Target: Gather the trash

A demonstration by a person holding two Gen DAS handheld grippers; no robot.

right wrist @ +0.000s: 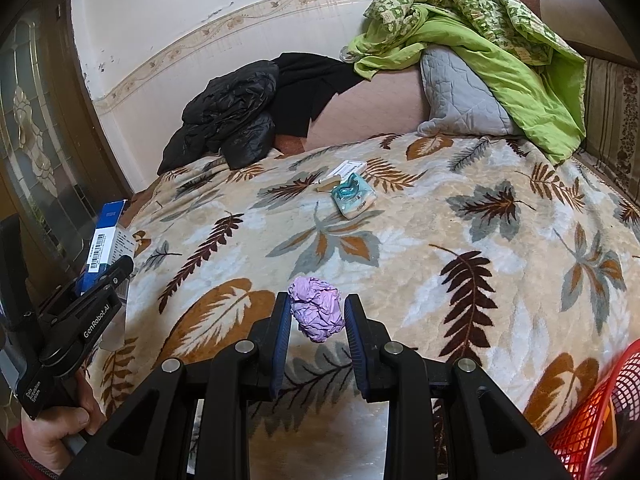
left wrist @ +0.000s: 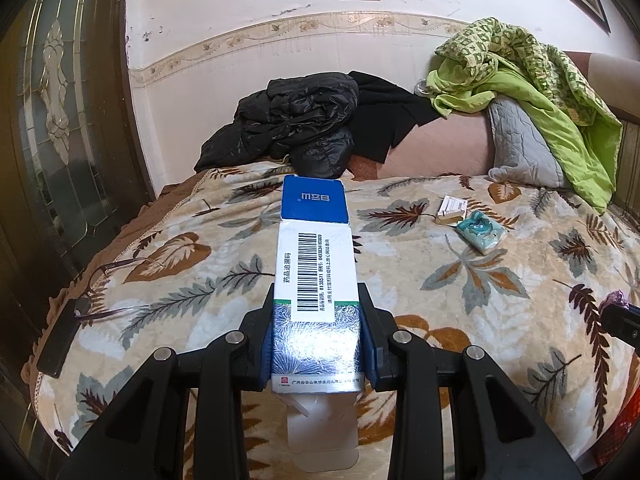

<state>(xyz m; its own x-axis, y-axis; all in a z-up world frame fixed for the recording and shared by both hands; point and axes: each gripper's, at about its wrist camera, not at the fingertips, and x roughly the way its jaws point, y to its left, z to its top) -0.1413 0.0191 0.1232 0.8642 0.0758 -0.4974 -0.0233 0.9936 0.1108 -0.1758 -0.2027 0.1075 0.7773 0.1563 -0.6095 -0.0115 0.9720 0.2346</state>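
My left gripper (left wrist: pixel 317 300) is shut on a blue and white medicine box (left wrist: pixel 314 264) with a barcode label, held above the leaf-patterned bed blanket (left wrist: pixel 460 300). The box and left gripper also show at the left of the right wrist view (right wrist: pixel 106 246). My right gripper (right wrist: pixel 316 306) has its blue pads on either side of a crumpled purple wad (right wrist: pixel 317 309); the wad sits between the fingers, touching the right pad. A small white carton (right wrist: pixel 340 176) and a teal packet (right wrist: pixel 354 197) lie further back on the blanket.
A red mesh basket (right wrist: pixel 592 424) stands at the lower right. Glasses (left wrist: pixel 104 292) and a black phone (left wrist: pixel 60 340) lie at the bed's left edge. A black jacket (left wrist: pixel 288 128), grey pillow (left wrist: pixel 520 144) and green quilt (left wrist: pixel 540 80) are at the back. A glass door (left wrist: pixel 56 120) is left.
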